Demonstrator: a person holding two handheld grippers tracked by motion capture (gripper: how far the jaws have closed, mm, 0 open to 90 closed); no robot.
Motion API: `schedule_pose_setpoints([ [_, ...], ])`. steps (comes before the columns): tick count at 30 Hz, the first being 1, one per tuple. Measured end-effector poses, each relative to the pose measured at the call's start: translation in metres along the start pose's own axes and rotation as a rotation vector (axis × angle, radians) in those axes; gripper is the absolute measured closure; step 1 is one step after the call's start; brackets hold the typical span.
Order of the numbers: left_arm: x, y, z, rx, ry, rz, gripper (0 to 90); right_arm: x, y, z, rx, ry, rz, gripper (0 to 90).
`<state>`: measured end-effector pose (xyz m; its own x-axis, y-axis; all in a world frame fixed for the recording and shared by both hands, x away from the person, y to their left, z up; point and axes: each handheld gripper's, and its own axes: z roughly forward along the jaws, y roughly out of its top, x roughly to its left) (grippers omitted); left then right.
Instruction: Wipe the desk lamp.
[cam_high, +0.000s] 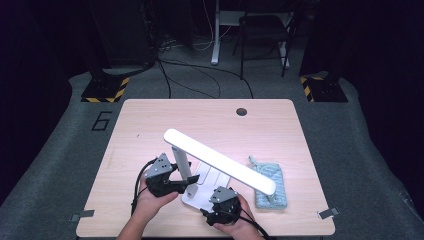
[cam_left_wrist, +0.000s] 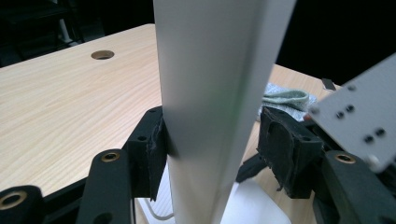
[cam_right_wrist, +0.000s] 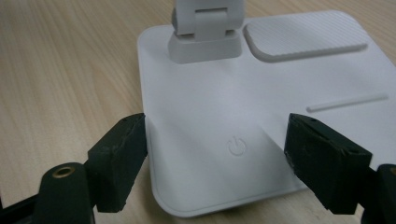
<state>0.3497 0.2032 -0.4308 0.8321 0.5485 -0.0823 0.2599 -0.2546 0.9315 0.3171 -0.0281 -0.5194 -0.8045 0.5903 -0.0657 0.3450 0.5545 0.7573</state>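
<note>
Left gripper view: left gripper (cam_left_wrist: 212, 144) sits around the lamp post (cam_left_wrist: 210, 93), one pad touching, not clenched. Right gripper (cam_right_wrist: 217, 156) hangs released over the lamp base (cam_right_wrist: 261, 121).

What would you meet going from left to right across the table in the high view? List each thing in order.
Left tool → lamp post → right tool → blue-green cloth → metal clip at the table's right edge.

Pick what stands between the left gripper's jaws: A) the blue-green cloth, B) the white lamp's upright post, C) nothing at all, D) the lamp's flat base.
B: in the left gripper view the white post of the lamp rises between the left gripper's jaws, one pad against it.
</note>
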Motion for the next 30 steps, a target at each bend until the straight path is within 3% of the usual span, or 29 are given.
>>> schedule_pose_setpoints([
  [2, 0.000, 0.000, -0.001, -0.001, 0.005, 0.001, 43.5, -0.004, -0.002, -0.002, 0.007, -0.007, 0.035, 23.0],
  [7, 0.000, -0.002, -0.003, 0.000, -0.009, 0.005, 43.4, -0.016, -0.004, -0.004, -0.012, -0.030, 0.066, 25.3],
  [18, 0.001, -0.005, -0.008, -0.004, -0.036, -0.001, 43.8, -0.029, -0.006, -0.004, -0.004, -0.065, 0.095, 28.2],
  [20, 0.000, -0.006, -0.008, -0.010, -0.025, 0.000, 44.4, -0.032, -0.006, -0.004, -0.006, -0.065, 0.092, 28.2],
  [21, 0.001, -0.005, -0.009, -0.003, -0.029, 0.000, 45.3, -0.031, -0.006, -0.003, -0.010, -0.068, 0.115, 28.1],
  [26, -0.001, -0.006, -0.010, -0.008, -0.019, -0.007, 50.3, -0.035, -0.006, -0.004, -0.002, -0.079, 0.098, 27.9],
  [27, -0.002, -0.005, -0.010, 0.008, -0.017, 0.000, 50.6, -0.034, -0.006, -0.003, -0.006, -0.079, 0.123, 27.8],
  [30, -0.004, -0.005, -0.010, 0.011, -0.004, 0.012, 51.3, -0.036, -0.006, -0.003, -0.009, -0.078, 0.106, 28.1],
])
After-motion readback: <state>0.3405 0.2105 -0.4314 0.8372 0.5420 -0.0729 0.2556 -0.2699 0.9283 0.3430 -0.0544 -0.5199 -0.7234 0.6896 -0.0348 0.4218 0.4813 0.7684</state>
